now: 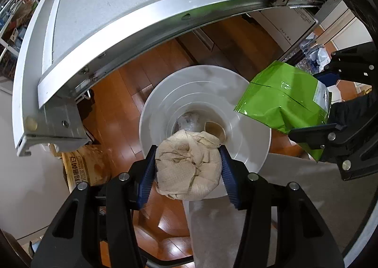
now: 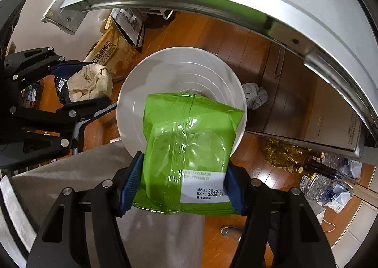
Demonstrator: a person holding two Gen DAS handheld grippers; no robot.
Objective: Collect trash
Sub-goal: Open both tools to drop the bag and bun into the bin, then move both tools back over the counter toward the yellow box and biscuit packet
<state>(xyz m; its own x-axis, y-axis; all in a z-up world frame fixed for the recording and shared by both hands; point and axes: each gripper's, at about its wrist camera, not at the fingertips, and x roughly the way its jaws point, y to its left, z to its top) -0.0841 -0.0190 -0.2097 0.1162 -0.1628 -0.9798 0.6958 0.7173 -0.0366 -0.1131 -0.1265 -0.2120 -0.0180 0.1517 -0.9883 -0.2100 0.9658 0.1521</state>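
My left gripper [image 1: 188, 168] points down, shut on a crumpled beige paper towel [image 1: 187, 166] above the near rim of a white round bin [image 1: 205, 95]. Some trash lies at the bin's bottom [image 1: 189, 120]. My right gripper [image 2: 182, 182] is shut on a green foil snack bag [image 2: 189, 147], which hangs over the same white bin [image 2: 170, 67]. In the left wrist view the green bag [image 1: 283, 100] and right gripper [image 1: 328, 107] sit at the bin's right edge. The right wrist view shows the paper towel [image 2: 89, 84] in the left gripper [image 2: 78, 83] at the bin's left.
A grey table edge [image 1: 106, 31] with a metal rail curves over the wooden floor [image 1: 132, 93]. A flour sack [image 2: 113, 55] leans left of the bin. A grey crumpled wad [image 2: 255, 95] lies on the floor to its right. Water bottles [image 2: 326, 187] stand further right.
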